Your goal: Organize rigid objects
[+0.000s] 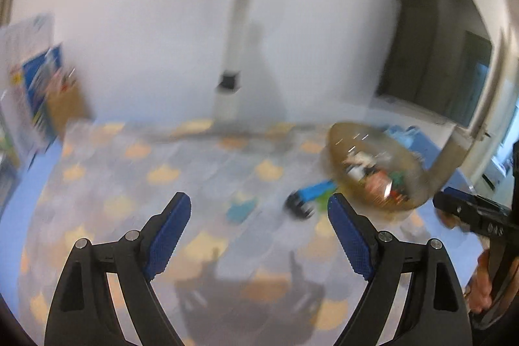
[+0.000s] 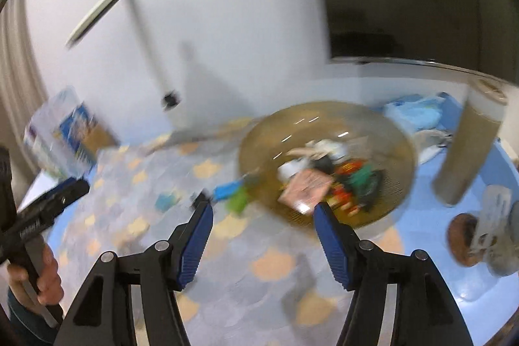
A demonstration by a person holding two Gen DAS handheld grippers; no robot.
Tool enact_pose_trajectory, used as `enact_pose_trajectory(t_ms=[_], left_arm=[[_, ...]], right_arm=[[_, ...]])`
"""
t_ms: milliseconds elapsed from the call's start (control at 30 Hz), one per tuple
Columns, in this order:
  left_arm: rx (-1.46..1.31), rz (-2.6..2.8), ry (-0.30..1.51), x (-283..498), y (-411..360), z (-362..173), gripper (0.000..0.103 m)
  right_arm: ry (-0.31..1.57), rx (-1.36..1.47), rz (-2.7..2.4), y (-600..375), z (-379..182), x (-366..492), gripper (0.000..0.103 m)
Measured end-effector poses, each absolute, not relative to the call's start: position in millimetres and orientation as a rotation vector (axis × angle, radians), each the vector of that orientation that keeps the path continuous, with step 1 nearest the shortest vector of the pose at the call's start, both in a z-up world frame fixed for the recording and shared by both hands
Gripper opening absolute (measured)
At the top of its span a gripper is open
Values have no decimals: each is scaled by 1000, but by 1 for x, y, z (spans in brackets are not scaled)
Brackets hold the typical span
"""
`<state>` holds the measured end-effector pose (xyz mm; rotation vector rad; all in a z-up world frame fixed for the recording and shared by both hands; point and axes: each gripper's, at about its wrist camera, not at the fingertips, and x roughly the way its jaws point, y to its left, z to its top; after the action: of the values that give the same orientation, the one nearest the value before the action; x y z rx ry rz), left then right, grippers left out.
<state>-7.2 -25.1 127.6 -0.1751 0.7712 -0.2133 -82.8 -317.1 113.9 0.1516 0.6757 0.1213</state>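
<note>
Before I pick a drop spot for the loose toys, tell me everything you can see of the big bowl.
The bowl is round, wide and shallow, of brownish see-through plastic by its look, with light glinting on its far wall. It sits upright on the patterned mat and holds a heap of small mixed things. A blue and a green piece lie at its left rim. Blur hides finer detail.

White wall (image 1: 136, 21) (patterned tablecloth (image 1: 136, 184))

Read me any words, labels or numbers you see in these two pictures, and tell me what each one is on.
No text can be read; both views are motion-blurred.
Blue and white box at the wall: printed, too blurred to read.
Pink packet in the brown bowl: dark marks, unreadable.
Left gripper, seen from the right wrist: pale marking on its side, too smeared to read.
</note>
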Motion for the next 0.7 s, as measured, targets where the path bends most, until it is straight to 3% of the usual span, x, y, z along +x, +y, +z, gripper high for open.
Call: enact_pose_trajectory(t_ms=[267, 500, 700], left_arm=[[-226, -125, 1049, -14, 0, 15, 84], [-124, -67, 1031, -15, -12, 11, 86], [-14, -69, 1054, -18, -29, 9, 91]], right_arm=[[785, 94, 192, -260, 20, -74, 63], [867, 154, 171, -269, -14, -65, 64], [882, -11, 133, -244, -16, -66, 71]])
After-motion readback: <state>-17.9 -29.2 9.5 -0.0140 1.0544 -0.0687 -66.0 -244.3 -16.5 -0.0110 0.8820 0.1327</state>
